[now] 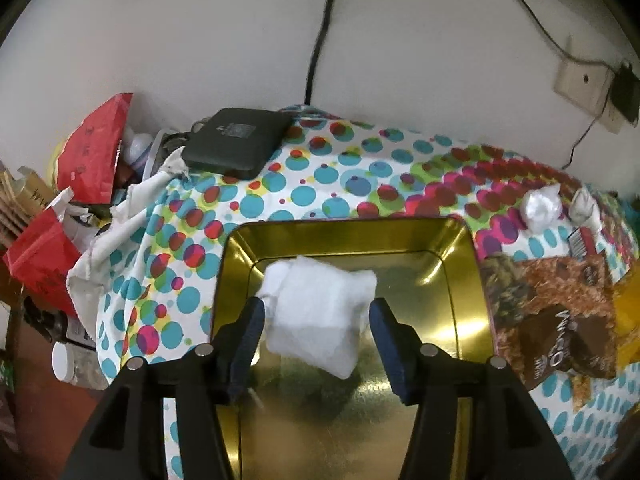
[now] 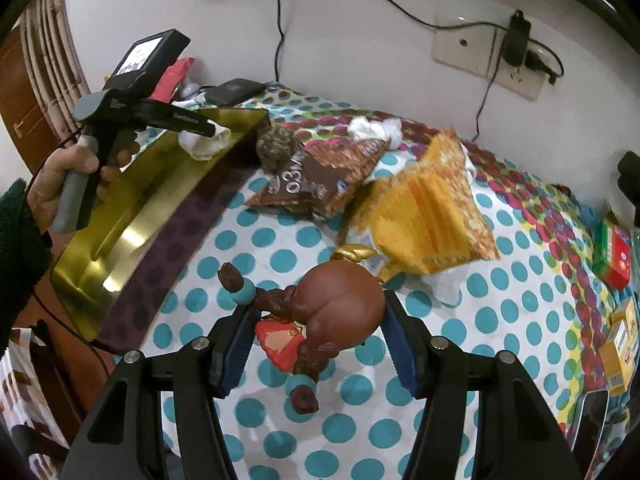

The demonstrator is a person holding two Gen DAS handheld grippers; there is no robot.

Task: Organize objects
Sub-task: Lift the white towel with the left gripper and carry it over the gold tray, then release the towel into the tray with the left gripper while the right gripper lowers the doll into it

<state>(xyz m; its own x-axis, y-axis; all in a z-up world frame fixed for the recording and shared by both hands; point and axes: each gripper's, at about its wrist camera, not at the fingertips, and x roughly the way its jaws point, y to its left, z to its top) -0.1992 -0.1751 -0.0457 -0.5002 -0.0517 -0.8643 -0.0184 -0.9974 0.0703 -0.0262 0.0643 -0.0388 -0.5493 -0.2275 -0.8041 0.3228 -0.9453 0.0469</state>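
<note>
The left hand-held gripper (image 1: 318, 322) stands open over the white wad (image 1: 316, 312) in the gold tin (image 1: 460, 280); lift clear. The right hand-held gripper (image 2: 316, 340) grips the figurine (image 2: 320, 312); carry it toward ten o'clock, level, above the rim.

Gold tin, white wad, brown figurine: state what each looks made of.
Tin: thin sheet metal, glossy gold; it mirrors light in sharp streaks.
Wad: soft and matte white, probably cotton or tissue; fuzzy, crumpled edges leave it open.
Figurine: likely moulded plastic or vinyl; smooth, seamless surface with a dull sheen.
</note>
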